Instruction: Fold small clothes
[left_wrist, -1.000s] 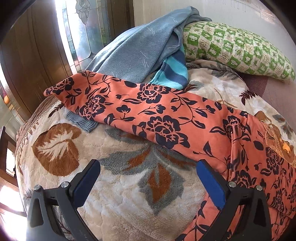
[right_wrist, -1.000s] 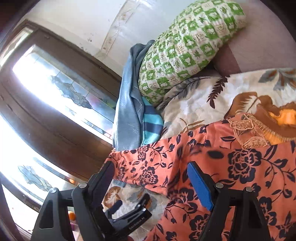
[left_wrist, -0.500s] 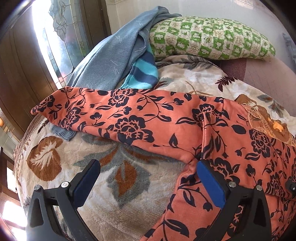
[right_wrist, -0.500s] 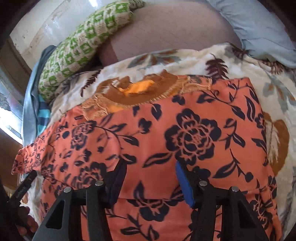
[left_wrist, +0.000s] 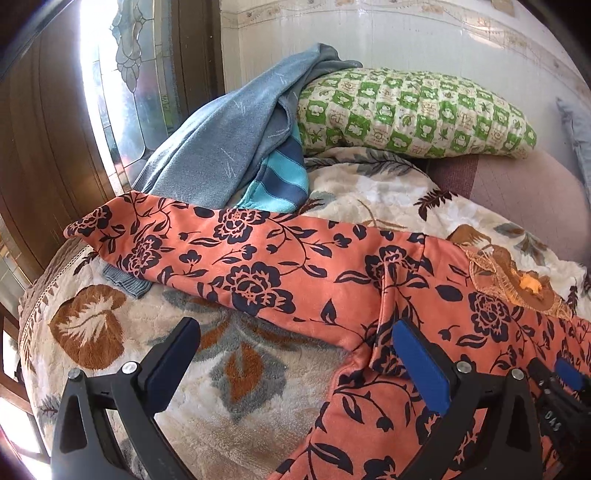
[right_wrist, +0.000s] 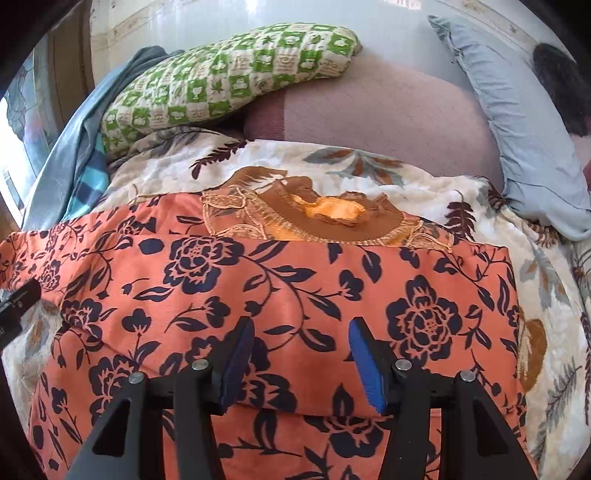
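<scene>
The orange floral garment (right_wrist: 295, 291) lies spread on a leaf-patterned blanket (left_wrist: 236, 398) on the bed, one sleeve (left_wrist: 207, 251) stretched toward the window side. Its lower part runs out of both views, and whether the cloth is a top or a dress cannot be told. The sleeve covers part of a grey-blue knit piece (left_wrist: 127, 282), of which only a ribbed edge shows.

The right gripper (right_wrist: 301, 363) points down at the garment's body with its jaws partly apart after a recent narrowing; the pads sit over the cloth, but no pinch is visible between them. The left gripper (left_wrist: 295, 354) stands wide apart over the blanket beside the armpit, holding nothing.

Behind, a grey-blue towel (left_wrist: 229, 140) and a striped teal cloth (left_wrist: 280, 177) lean on a green checked pillow (left_wrist: 406, 114). A pale blue pillow (right_wrist: 517, 122) is cut off at the right.
</scene>
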